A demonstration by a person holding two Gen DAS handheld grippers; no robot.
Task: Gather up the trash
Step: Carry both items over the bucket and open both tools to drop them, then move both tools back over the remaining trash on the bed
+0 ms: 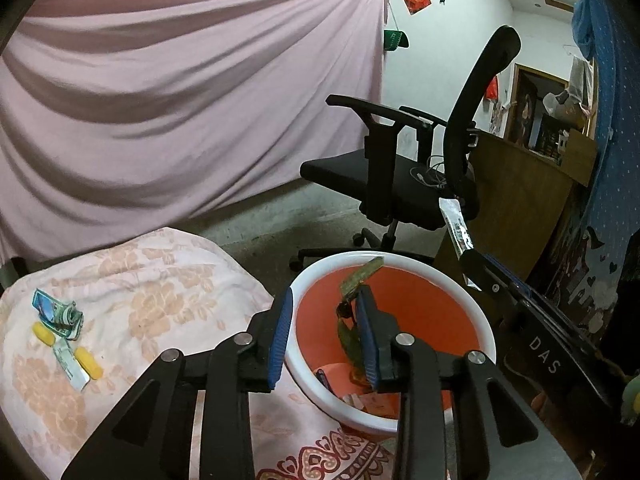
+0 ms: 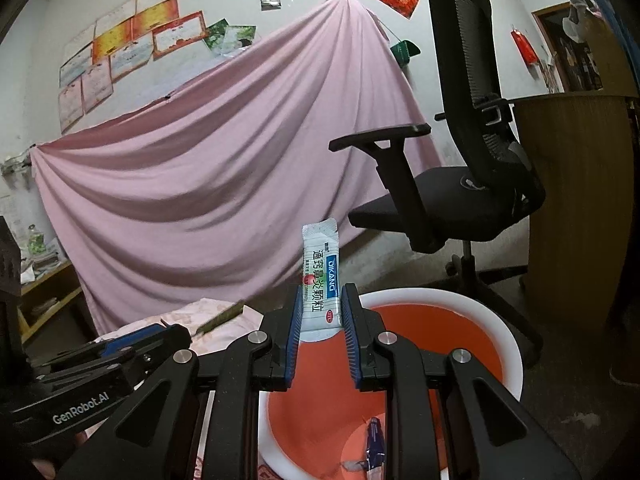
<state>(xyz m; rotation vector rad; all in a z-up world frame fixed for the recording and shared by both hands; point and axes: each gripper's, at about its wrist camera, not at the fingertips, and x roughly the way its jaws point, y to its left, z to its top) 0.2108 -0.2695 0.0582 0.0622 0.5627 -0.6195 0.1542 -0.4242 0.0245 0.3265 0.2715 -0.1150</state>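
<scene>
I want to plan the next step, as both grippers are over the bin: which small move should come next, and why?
Probably open the right gripper. Its jaws hold the white sachet upright above the orange bin, so it should drop in. The left gripper is already open, a green wrapper clinging to one jaw; more trash lies on the bedding.

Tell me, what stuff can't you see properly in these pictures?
- Bin bottom: both views, gripper frames hide most of the trash inside.
- Green wrapper at the left gripper: left view, a finger covers its lower part, so whether it is stuck or falling is unclear.
- Sachet in the right gripper: smallest print unreadable.
- Bed litter: left view, too small to name.
</scene>
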